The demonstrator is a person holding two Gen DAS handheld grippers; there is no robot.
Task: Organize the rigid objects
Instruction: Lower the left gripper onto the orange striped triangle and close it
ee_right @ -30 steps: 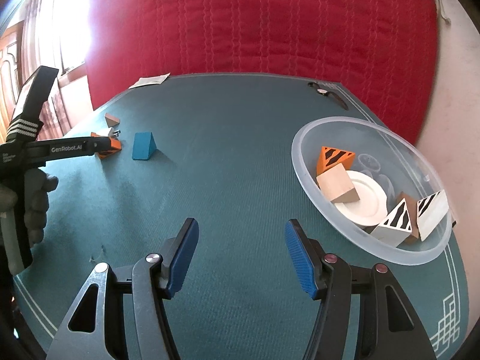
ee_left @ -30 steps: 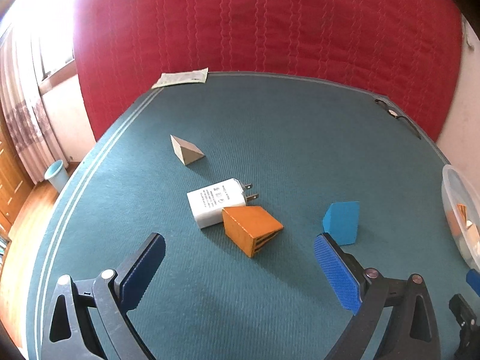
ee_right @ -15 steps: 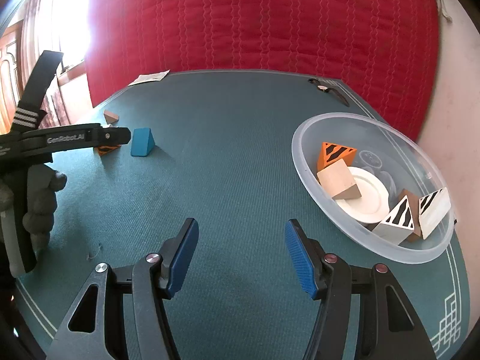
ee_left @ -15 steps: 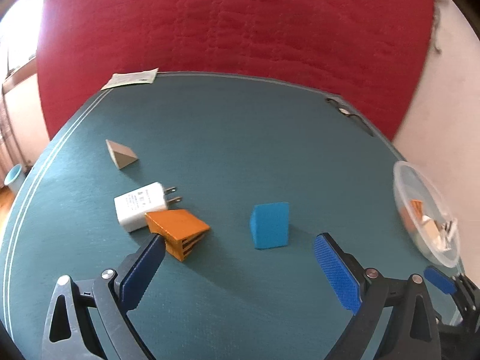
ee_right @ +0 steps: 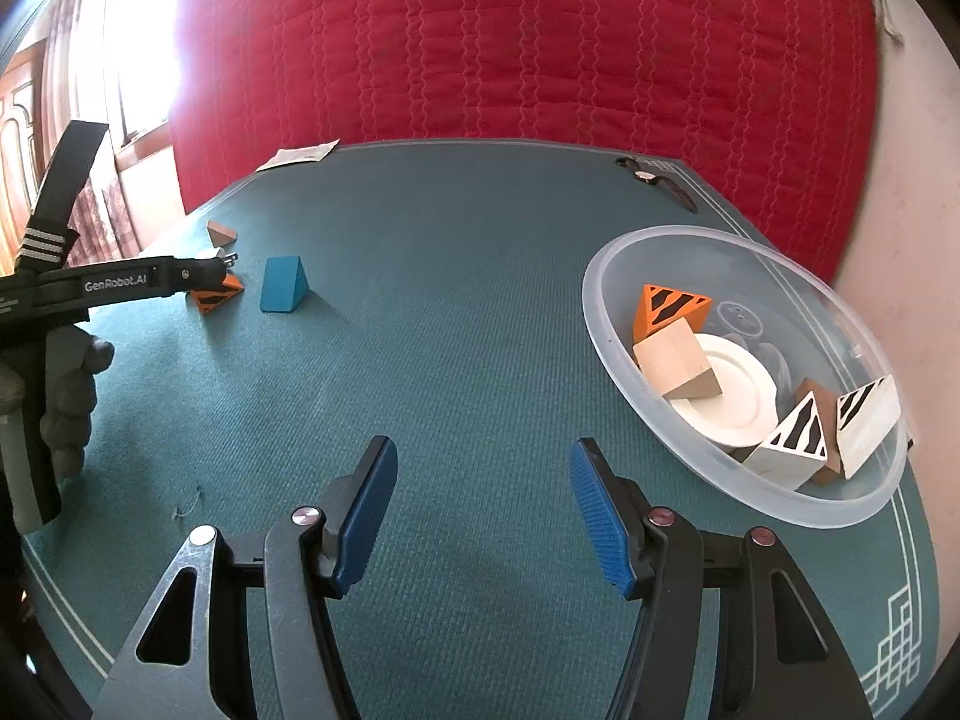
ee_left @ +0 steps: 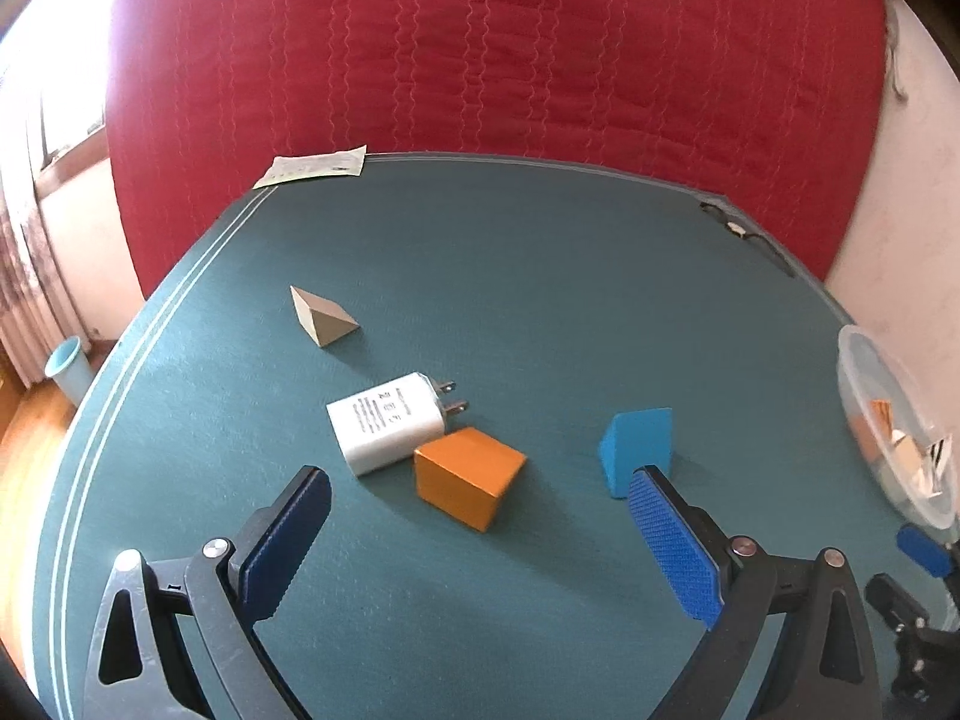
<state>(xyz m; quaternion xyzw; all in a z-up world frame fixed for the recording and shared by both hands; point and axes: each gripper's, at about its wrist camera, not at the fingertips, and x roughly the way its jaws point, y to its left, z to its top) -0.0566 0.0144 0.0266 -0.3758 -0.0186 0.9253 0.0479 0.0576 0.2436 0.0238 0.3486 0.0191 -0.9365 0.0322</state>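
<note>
On the teal table an orange wedge block [ee_left: 468, 476], a white plug charger [ee_left: 393, 421], a blue wedge block [ee_left: 637, 449] and a tan wedge block [ee_left: 321, 319] lie loose. My left gripper [ee_left: 480, 540] is open and empty, just short of the orange block. My right gripper [ee_right: 483, 516] is open and empty over bare table, left of the clear bowl [ee_right: 624, 372]. The bowl holds several striped and plain wooden blocks and a white disc. The blue block [ee_right: 283, 293] and orange block [ee_right: 217, 296] also show far left in the right wrist view.
A paper slip [ee_left: 312, 168] lies at the far table edge and a wristwatch [ee_right: 657, 182] at the far right corner. A red quilted panel stands behind the table. The bowl's rim [ee_left: 855, 372] is at the right in the left wrist view. The table edge drops off on the left.
The left gripper swung to the right, then back left, and now has the orange block between its open fingers' line. The right gripper has hardly moved.
</note>
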